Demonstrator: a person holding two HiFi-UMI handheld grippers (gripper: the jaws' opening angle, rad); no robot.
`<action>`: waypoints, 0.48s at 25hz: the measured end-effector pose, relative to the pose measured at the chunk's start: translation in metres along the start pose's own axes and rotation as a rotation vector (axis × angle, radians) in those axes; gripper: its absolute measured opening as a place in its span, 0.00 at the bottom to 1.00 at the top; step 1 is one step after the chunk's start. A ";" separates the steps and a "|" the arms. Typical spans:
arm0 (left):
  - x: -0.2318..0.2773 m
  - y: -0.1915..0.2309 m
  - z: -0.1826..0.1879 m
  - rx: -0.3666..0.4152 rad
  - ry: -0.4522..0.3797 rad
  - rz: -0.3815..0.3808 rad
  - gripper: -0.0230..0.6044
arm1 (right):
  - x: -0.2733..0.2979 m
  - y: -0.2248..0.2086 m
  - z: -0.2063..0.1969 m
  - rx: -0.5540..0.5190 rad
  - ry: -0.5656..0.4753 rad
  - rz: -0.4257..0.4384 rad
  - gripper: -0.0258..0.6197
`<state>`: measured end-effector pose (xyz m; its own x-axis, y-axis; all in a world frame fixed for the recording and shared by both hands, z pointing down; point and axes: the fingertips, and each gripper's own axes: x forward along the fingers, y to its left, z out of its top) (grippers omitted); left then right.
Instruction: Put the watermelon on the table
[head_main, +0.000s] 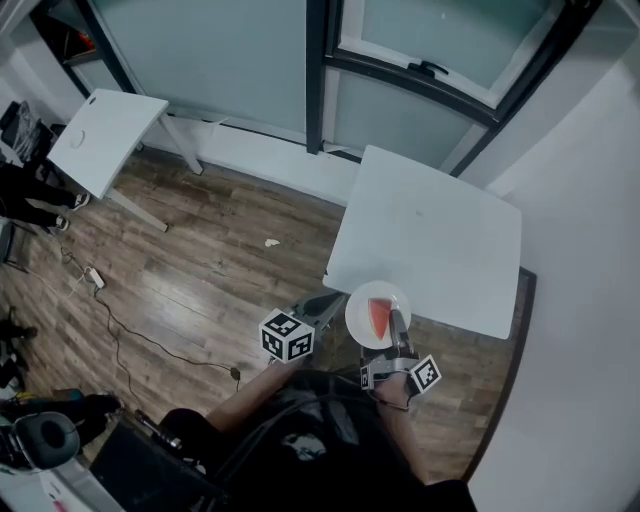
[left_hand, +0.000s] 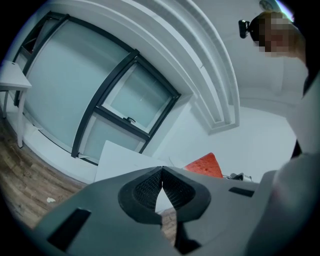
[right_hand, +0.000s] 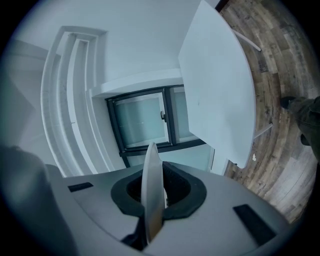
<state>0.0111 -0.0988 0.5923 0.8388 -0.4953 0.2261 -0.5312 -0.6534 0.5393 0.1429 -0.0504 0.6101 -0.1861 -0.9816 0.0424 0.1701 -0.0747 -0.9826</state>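
Lower center, the right gripper (head_main: 398, 322) clamps the rim of a plate (head_main: 356, 310) bearing 1 watermelon slice (head_main: 379, 318), held across the near edge of the white table (head_main: 430, 230), whose open top stretches upward. The left gripper (head_main: 335, 299), jaws together on nothing, is just left of the plate.

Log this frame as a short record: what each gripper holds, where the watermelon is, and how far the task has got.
left gripper: jaws together, nothing between them
right gripper: shut on the rim of the white plate
watermelon: red slice lying on the plate
plate position: at the near edge of the white table; contact with the table cannot be told
task status: plate gripped, not released
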 end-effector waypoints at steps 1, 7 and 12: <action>0.005 0.006 0.001 -0.009 0.004 0.008 0.04 | 0.010 0.000 0.003 -0.001 0.013 -0.004 0.08; 0.035 0.038 0.032 -0.010 -0.010 0.070 0.04 | 0.074 0.004 0.028 -0.021 0.063 -0.015 0.08; 0.078 0.063 0.060 -0.016 -0.007 0.108 0.04 | 0.128 0.015 0.059 -0.034 0.107 -0.006 0.08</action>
<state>0.0359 -0.2125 0.5955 0.7762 -0.5659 0.2779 -0.6161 -0.5870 0.5253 0.1787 -0.1872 0.6117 -0.2898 -0.9566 0.0309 0.1363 -0.0732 -0.9880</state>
